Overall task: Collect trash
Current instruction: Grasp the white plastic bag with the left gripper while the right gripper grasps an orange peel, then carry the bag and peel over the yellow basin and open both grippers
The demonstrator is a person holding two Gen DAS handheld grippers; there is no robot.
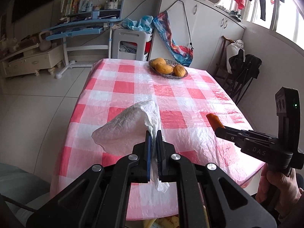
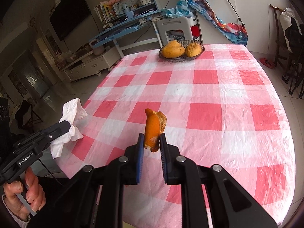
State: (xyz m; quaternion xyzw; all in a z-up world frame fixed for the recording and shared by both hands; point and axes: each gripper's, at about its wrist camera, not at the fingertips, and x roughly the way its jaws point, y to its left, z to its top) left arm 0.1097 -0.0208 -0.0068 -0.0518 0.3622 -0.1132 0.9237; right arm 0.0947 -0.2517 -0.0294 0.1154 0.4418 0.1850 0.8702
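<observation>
Worktop (image 1: 171, 98): fills the middle of both views, covered in a crinkled pink-and-white checked cloth.
Cupboards (image 1: 205, 30): white, upper right of the left wrist view, behind the worktop's far edge.
Desk (image 1: 81, 26): blue, upper left of the left wrist view, loaded with books and a pot of pens.
Basket (image 2: 201, 47): top centre of the right wrist view, on the far end of the worktop, holding three yellow mangoes (image 2: 173, 51).
Tissue (image 1: 129, 125): white, crumpled, just left of centre in the left wrist view, lifted clear of the cloth; a tail hanging down between the pads. Seen too at the left edge of the right wrist view.
Left tongs (image 1: 153, 138): bottom centre of the left wrist view, pinched tight on the tissue.
Peel (image 2: 154, 129): orange, curled, pale on its inner side, centre of the right wrist view, standing upright above the cloth.
Right tongs (image 2: 151, 142): bottom centre of the right wrist view, narrow, clamped on the lower end of the peel.
Hands: one (image 2: 24, 191) gripping the left handle at lower left of the right wrist view; the other (image 1: 279, 186) gripping the right handle at lower right of the left wrist view.
</observation>
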